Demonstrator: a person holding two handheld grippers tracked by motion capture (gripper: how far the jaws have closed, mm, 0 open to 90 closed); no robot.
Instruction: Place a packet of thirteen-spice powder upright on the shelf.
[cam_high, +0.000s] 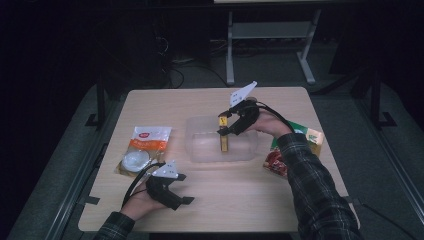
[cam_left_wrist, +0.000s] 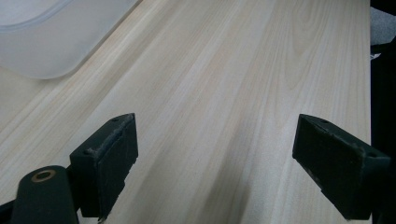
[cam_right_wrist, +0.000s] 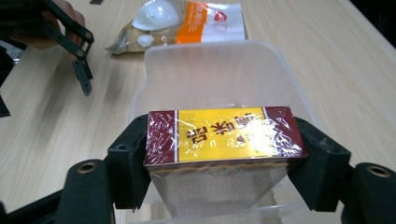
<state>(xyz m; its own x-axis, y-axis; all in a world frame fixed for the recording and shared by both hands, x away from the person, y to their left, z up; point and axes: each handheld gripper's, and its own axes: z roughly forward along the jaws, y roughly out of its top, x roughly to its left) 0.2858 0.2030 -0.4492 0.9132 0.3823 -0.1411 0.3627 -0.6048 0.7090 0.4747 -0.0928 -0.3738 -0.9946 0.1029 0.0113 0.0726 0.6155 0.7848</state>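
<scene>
Right hand-held gripper (cam_high: 223, 129) points down, clamping box (cam_high: 225, 141) over container (cam_high: 200, 150)

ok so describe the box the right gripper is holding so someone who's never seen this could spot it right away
Start at the translucent plastic tub in the middle of the wooden table. Above its right half, the right gripper clamps a small cellophane-wrapped box. Unlike the flat snack bags lying on either side, it is a rigid box, yellow with dark red ends.
</scene>
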